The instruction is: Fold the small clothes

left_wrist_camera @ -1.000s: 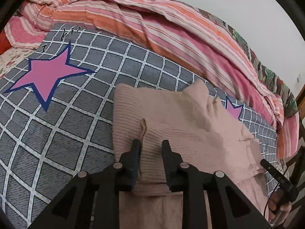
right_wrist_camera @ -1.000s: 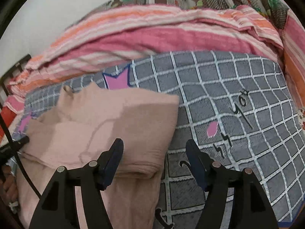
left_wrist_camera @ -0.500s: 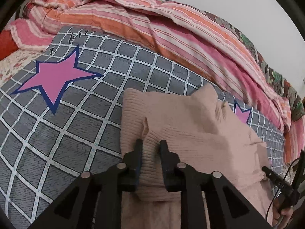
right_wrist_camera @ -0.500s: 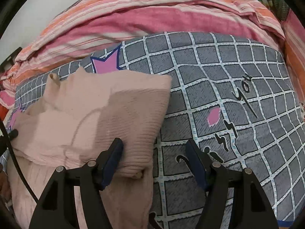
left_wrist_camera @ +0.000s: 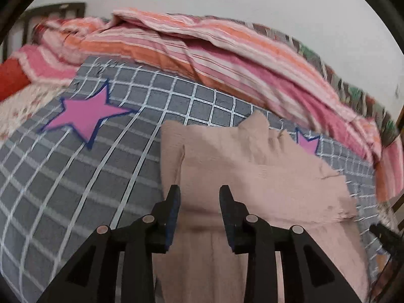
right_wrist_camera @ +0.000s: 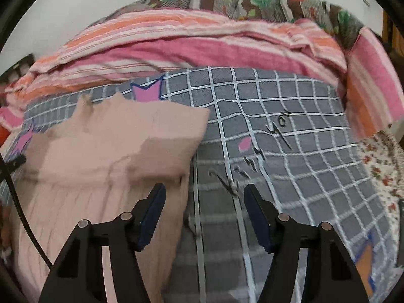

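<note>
Left wrist view: pink ribbed sweater [left_wrist_camera: 242, 176] lying on the grey checked blanket [left_wrist_camera: 63, 176], top part folded down over itself, kinda blurry. Left gripper [left_wrist_camera: 199, 197] is opening up, knit sits in the gap, pads not pinching it. Right gripper [right_wrist_camera: 204, 194] is narrowing, nothing between, parked at the sweater's edge. Blanket has scrawled writing [right_wrist_camera: 279, 123], "you" is readable.

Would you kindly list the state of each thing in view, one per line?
Pink knit garment: partly folded, lying on the bed, gripped by neither tool.
Left tool: jaws opening, garment below them, not pinched.
Right tool: jaws closing, nothing between.
Striped quilt: bunched along the wall.
Checked bedcover: spread flat.
</note>
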`<state>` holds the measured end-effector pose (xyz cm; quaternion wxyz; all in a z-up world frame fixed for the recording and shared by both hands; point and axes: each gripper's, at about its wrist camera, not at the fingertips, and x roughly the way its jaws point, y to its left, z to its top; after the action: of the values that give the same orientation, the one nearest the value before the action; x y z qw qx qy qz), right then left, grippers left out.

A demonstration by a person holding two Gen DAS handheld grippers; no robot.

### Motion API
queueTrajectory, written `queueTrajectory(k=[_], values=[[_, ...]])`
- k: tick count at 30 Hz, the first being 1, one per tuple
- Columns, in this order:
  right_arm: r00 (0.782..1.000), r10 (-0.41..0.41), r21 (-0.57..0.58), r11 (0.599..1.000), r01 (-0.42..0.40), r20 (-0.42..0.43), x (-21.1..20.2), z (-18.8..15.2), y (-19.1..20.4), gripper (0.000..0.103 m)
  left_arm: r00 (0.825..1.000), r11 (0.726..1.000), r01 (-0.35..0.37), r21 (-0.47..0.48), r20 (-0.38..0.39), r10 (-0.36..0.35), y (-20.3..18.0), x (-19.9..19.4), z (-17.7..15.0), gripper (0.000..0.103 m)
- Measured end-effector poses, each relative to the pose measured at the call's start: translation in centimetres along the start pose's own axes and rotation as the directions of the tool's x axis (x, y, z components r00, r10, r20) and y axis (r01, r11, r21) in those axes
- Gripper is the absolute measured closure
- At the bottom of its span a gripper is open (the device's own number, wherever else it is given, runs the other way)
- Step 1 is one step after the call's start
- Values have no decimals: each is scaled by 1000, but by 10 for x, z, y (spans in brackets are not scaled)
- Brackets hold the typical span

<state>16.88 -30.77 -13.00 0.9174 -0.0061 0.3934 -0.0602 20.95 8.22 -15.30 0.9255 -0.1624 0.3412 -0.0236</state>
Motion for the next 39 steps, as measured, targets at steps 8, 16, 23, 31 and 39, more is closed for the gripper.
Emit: queueTrajectory(k=[8,16,23,31,39], values=[[999,39,72,997,-41,29,-68,-48,-16,41,997,998,52,25,-54,-50,12,-64,-38,73],[997,64,151,986,-71,49,-118,-87,-31,43,999,999,36,39,-30,-35,9,-136,-55,71],[993,62,149,986,-76,99,-161,-96,-28,43,998,995,61,85,27,-64,-1,-177,-77,36],[987,104,89,989,-116,121,-173,-116,-16,43,998,998,57,17,-40,-57,15,-175,-120,38],[982,186,74,979,-188,32,-129,-161,-4,52,987,997,79,-12,-138,-80,32,-147,-167,58]])
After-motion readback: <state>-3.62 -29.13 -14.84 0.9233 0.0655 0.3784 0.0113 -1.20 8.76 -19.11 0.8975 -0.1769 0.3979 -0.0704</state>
